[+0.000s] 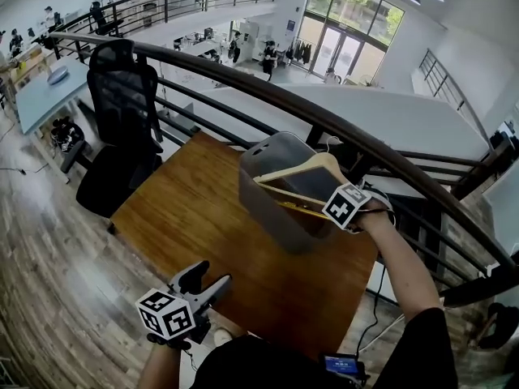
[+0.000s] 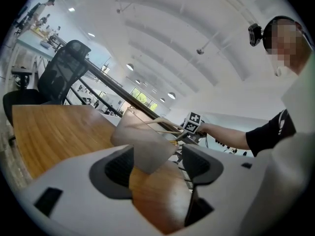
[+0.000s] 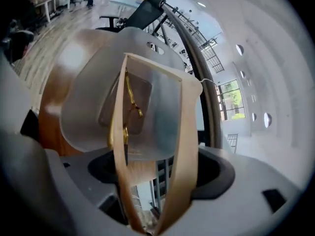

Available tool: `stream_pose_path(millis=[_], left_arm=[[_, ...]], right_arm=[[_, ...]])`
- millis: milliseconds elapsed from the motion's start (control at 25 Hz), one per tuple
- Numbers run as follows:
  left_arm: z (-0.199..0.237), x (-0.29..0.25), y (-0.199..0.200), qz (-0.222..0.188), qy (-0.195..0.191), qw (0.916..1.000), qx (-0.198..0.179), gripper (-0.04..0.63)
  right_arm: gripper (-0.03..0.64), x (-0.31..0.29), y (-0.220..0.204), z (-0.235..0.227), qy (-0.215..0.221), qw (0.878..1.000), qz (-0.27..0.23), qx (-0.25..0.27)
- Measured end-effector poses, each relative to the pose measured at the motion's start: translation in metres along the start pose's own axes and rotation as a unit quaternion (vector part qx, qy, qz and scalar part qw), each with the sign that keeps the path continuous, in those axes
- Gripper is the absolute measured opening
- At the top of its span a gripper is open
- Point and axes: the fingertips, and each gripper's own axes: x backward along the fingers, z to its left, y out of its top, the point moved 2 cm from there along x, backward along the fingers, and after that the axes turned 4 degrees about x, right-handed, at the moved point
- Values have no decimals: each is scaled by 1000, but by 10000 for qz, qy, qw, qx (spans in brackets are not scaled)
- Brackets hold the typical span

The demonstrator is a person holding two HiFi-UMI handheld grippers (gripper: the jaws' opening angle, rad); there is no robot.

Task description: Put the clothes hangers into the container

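Had my right gripper (image 3: 152, 168) clamped on the wooden hanger (image 3: 183, 132), long side running out from the jaws right over the mouth of the bin (image 1: 259, 201), left gripper (image 1: 209, 278) gaping empty well back from it.

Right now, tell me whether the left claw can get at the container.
Probably yes. The left claw is open and empty, aimed at the container across bare wooden table, with nothing standing between them. The wooden hanger is up at its opening.
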Motion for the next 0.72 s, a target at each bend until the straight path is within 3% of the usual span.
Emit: stream_pose_path(millis=[200, 480, 720], left_arm=[[2, 5, -6, 43, 73, 9999, 99, 313], [6, 15, -10, -26, 212, 9994, 281, 313], [20, 21, -17, 217, 712, 9971, -121, 313]], right_arm=[[393, -5, 23, 4, 34, 9997, 129, 222], [396, -27, 48, 13, -488, 9907, 618, 1105], [400, -42, 63, 14, -540, 9905, 564, 1130]])
